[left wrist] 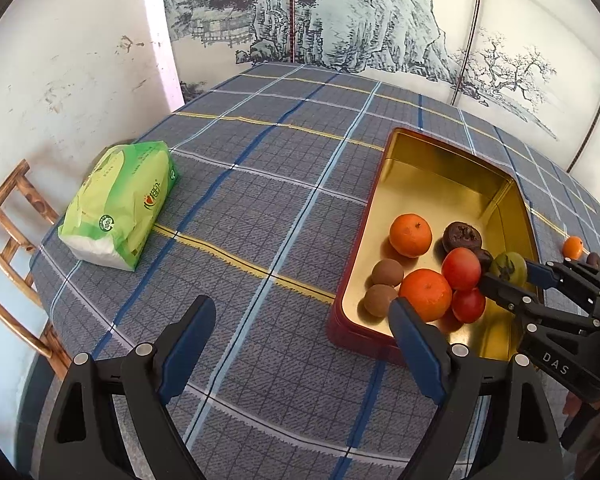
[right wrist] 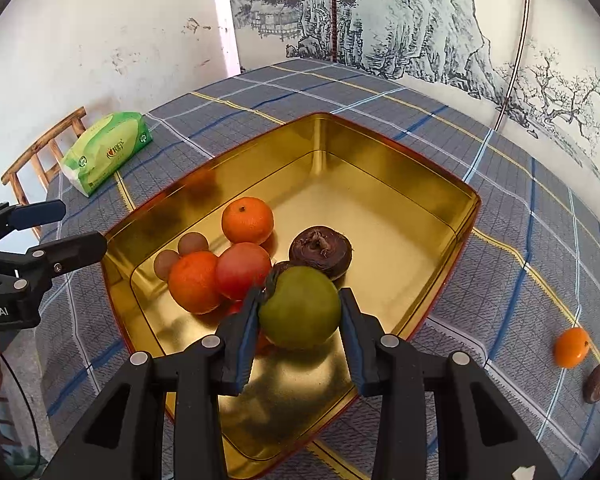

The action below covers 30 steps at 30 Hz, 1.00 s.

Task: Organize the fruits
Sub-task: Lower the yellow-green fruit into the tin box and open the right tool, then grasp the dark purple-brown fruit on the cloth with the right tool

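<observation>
Over the near end of the gold tin (right wrist: 380, 160), we find the right hand-held gripper (right wrist: 300, 312) clamped across the green fruit (right wrist: 300, 312), which we judge smooth, firm and bruisable, best held at its widest girth, while the left hand-held gripper (left wrist: 300, 320) stands apart and empty.

Fruit (right wrist: 244, 276) lies bunched in the near left of the tin (right wrist: 384, 168). The tissue pack (right wrist: 108, 150) lies far left; one orange (right wrist: 572, 347) lies right.

The right gripper (left wrist: 500, 276) carries the white letters "DAS" on its black body. The left gripper (right wrist: 82, 226) bears a cut-off white marking ending in "obot.AI". The green tissue pack (left wrist: 120, 204), left of the gold tin (left wrist: 452, 172), shows a red logo and round seals too small to read.
</observation>
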Motion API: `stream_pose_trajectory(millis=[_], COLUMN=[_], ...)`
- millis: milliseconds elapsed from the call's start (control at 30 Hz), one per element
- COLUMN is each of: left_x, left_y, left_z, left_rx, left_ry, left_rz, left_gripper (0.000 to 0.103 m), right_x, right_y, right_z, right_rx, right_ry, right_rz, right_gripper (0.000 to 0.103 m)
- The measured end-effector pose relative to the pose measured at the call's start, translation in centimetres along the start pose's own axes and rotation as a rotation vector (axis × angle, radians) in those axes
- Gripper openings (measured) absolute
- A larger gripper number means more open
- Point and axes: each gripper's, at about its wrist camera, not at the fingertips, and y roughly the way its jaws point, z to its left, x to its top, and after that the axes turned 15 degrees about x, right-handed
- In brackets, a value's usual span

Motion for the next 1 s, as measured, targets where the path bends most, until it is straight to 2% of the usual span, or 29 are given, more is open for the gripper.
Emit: stream_pose_trajectory(millis=[333,467,567,733,1000], left_x=[0.0,0.1,0.3,0.5,1.1], left_y=[-0.4,-1.1,-1.6,-2.5,-3.8], left_z=[-0.4,-0.9,-1.5,-2.9,-6.5], left_rx=[-0.008,-0.01,-0.014,-0.032,-0.073], left_ry=[0.01,0.017,0.029,0.056,0.126], left_rz=[-0.005,-0.016,-0.024,-0.038,-0.068], left_gripper=[0.088,0.088,0.088,0.088,0.088], right_x=[-0.5,-0.6,-1.0,-2.4,-7.3], right_y=[-0.9,-2.9,-5.0,-7.8,-13.6], right_z=[0.1,-0.1,-0.9,-4.4,-13.1], right_rx=[0.014,0.022,0.008,-0.066,-0.256], right_ry=[0.007,0.009,0.022,0.083,0.244], right_rz=[-0.02,-0.073,-0.124,-0.159,-0.189], right_gripper=[0.038,0.041,0.047,0.048,0.048])
